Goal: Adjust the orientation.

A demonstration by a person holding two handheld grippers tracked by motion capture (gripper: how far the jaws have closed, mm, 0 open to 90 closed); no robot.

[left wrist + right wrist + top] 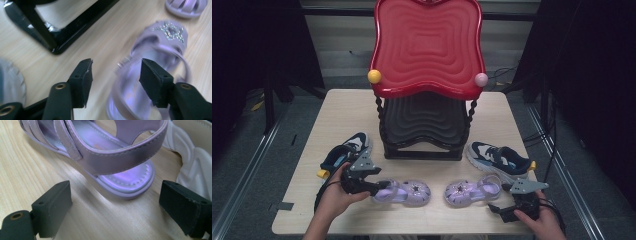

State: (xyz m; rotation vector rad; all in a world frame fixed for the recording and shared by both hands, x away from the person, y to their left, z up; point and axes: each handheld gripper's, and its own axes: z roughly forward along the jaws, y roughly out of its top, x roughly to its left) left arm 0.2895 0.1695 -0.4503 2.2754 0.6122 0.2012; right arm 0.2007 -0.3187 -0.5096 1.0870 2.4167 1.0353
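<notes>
Two lilac sandals lie on the wooden table (342, 110) near its front edge. My left gripper (379, 189) is at the heel end of the left sandal (404, 192). In the left gripper view its jaws (115, 72) stand apart, with the blurred heel strap of that sandal (155, 50) between them and against the right jaw, not pinched. My right gripper (494, 209) sits just behind the heel of the right sandal (469, 191). In the right gripper view it is wide open (115, 200), and the sandal's heel (120, 157) lies ahead of the jaws without touching them.
A two-tier rack stands mid-table, with a red wavy top tray (427, 45) and a black lower tray (424, 120); its black foot (50, 35) is close by. Navy-and-white sneakers lie left (347, 150) and right (499, 159) of it, the right one's white sole (192, 157) beside the sandal.
</notes>
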